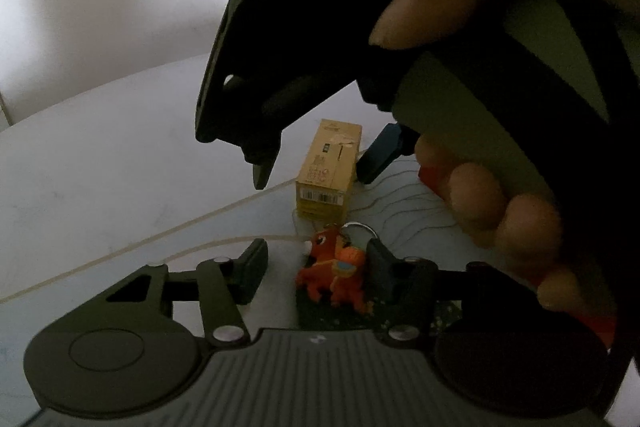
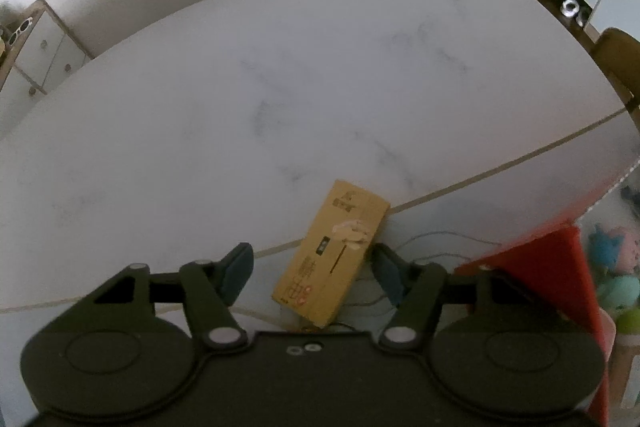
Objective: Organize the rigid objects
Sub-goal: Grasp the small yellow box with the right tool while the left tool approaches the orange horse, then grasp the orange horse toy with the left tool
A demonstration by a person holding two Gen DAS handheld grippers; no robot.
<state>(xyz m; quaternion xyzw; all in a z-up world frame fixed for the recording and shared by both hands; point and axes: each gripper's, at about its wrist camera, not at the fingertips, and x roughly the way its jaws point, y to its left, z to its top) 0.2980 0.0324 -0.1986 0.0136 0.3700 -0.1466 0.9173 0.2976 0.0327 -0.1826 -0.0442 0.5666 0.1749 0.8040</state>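
Observation:
A yellow-brown cardboard box [image 1: 326, 173] lies on the white table; it also shows in the right wrist view [image 2: 332, 253]. My right gripper [image 2: 310, 269] is open around it, its right finger close to the box's side, its left finger apart. In the left wrist view the right gripper [image 1: 312, 167] hangs over the box, held by a hand. An orange toy horse keychain [image 1: 334, 269] with a metal ring stands between the fingers of my open left gripper [image 1: 316, 273], near the right finger.
A red object [image 2: 548, 267] sits right of the box. Soft toys [image 2: 616, 267] lie beyond the table's right edge. A thin seam line [image 2: 500, 167] crosses the white table [image 2: 280, 87]. A cabinet [image 2: 44, 47] stands far left.

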